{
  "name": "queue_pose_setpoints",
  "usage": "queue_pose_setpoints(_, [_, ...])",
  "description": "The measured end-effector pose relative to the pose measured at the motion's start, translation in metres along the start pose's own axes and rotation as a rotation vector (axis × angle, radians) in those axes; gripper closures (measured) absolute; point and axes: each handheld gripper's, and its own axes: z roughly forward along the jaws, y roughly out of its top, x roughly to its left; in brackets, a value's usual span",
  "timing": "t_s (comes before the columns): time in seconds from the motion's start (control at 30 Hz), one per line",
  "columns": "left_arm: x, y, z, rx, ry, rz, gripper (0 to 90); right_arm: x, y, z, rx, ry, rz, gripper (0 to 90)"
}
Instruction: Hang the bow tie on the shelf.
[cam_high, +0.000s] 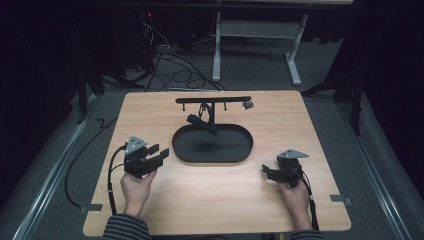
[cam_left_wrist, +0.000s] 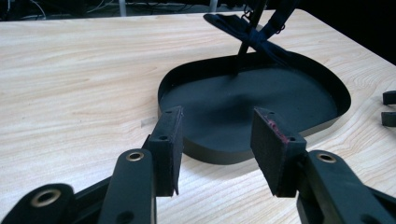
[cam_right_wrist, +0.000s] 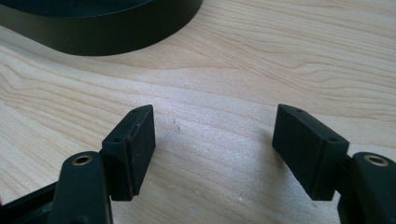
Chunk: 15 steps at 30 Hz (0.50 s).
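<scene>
Tools apart beside the tray

Left tool (cam_high: 159, 154) hangs with its jaws spread and nothing between them, just off the left end of the black oval tray (cam_high: 212, 157) on the pale wooden counter (cam_high: 200, 200). The tray's long axis runs left to right. The left gripper view shows dark straps (cam_left_wrist: 252, 35) draped from the tray's black hanger stand (cam_high: 213, 100). Right tool (cam_high: 265, 171) rests near the tray's right end, jaws wide and empty.

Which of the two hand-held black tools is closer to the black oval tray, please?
The left tool: its tips almost reach the black oval tray's rim, while the right tool sits farther off.
</scene>
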Motion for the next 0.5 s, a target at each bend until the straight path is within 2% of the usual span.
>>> queue_pose_setpoints(0.5, [0.002, -0.018, 0.003, 0.026, 0.010, -0.019, 53.2, 0.000, 0.000, 0.000, 0.000, -0.001, 0.001, 31.4])
